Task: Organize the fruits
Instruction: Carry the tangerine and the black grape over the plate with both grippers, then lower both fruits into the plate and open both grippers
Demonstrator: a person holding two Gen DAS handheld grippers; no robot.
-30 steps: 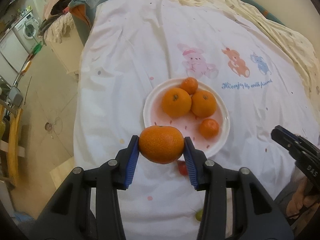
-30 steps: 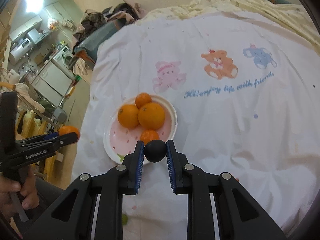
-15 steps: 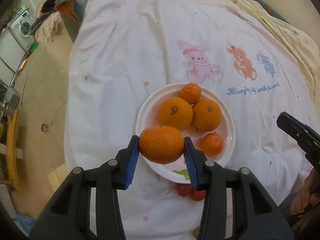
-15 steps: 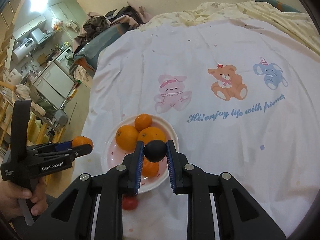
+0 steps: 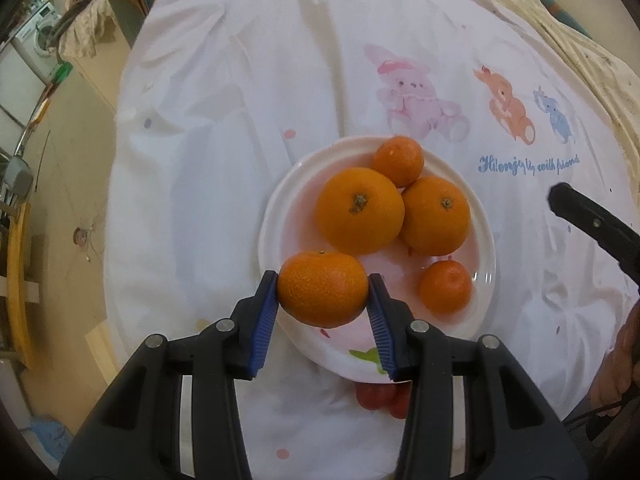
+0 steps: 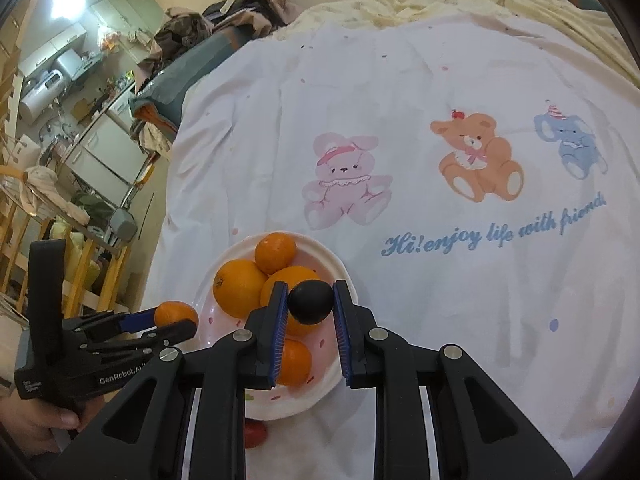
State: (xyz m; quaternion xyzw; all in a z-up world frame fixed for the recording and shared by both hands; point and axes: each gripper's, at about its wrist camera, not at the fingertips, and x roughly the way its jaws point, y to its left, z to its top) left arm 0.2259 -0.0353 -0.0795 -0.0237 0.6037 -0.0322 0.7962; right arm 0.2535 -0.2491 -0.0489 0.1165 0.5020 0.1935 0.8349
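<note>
Four oranges already on the plate (image 5: 272,216) — a fifth orange (image 5: 323,289) pinched in the left gripper (image 5: 323,294) fingers over the plate's near rim, a dark round fruit (image 6: 311,302) pinched in the right gripper (image 6: 311,304) above it — both unplaced, red fruits (image 5: 380,398) just beside the rim left.

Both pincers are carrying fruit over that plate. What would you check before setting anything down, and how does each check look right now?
1. Left gripper firmly holds the mandarin: ok.
2. Right gripper firmly holds the dark round fruit: ok.
3. Mandarin over the plate: ok, above its near rim.
4. Free room on the plate: ok; its near part is bare beside the four oranges.
5. Dark fruit has its own landing spot: cannot tell.
</note>
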